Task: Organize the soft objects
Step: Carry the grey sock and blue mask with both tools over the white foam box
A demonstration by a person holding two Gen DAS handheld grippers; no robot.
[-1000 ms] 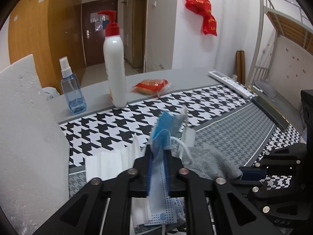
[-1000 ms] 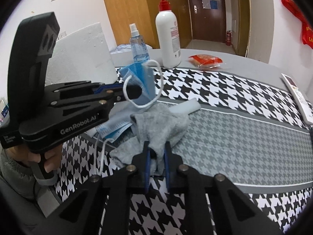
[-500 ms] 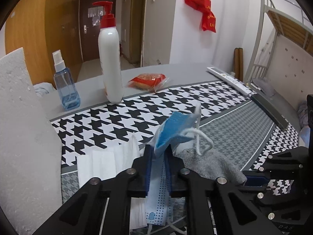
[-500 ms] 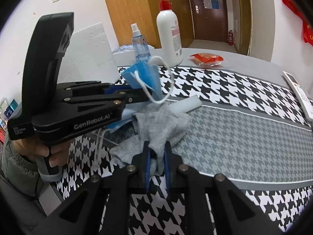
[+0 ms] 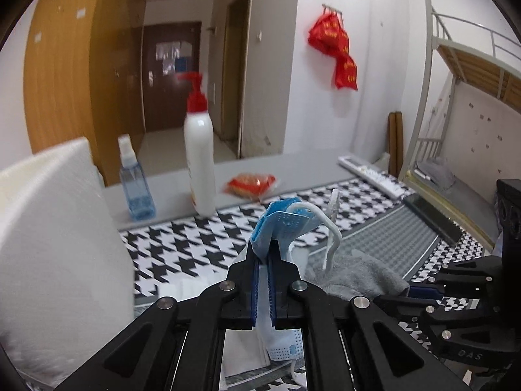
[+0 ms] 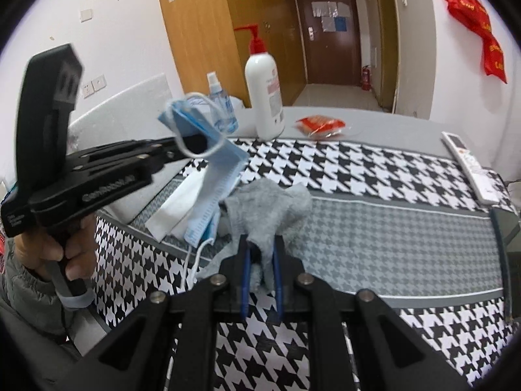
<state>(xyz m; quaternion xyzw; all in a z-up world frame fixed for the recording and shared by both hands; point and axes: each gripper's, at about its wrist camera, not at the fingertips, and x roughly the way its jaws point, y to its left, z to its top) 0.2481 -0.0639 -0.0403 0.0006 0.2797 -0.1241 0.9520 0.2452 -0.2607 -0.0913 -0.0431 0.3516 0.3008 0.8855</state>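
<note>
Face mask [image 5: 282,224], blue and pleated, was clamped between the left tongs [image 5: 264,254], whose jaws had come together on its fold; part of it stuck up above the tips with a white ear loop [image 5: 329,228] curling off to the right, and the rest hung below the jaws. In the right wrist view the same mask [image 6: 215,176] draped down from the left tongs [image 6: 195,143] toward the desk [image 6: 390,228], its lower end near a folded white tissue [image 6: 176,215] lying beneath those tongs. A hand [image 6: 65,254] in a grey sleeve gripped the handle of the left tool.

The right tongs [image 6: 262,251] were pinched shut on a grey sock [image 6: 270,208], which bunched up ahead of their tips and lay just right of the hanging mask. From the left wrist view the sock [image 5: 361,273] sat just right of the left tongs, with the right tongs [image 5: 420,291] reaching it from the right.

Well beyond both tongs stood a white pump bottle [image 5: 199,159] with a red top, a small blue spray bottle [image 5: 135,185] to its left, and a red snack packet [image 5: 252,184] to its right. A white remote control [image 6: 469,166] lay far right of the right tongs. A white foam block [image 5: 55,244] rose left of the left tongs.
</note>
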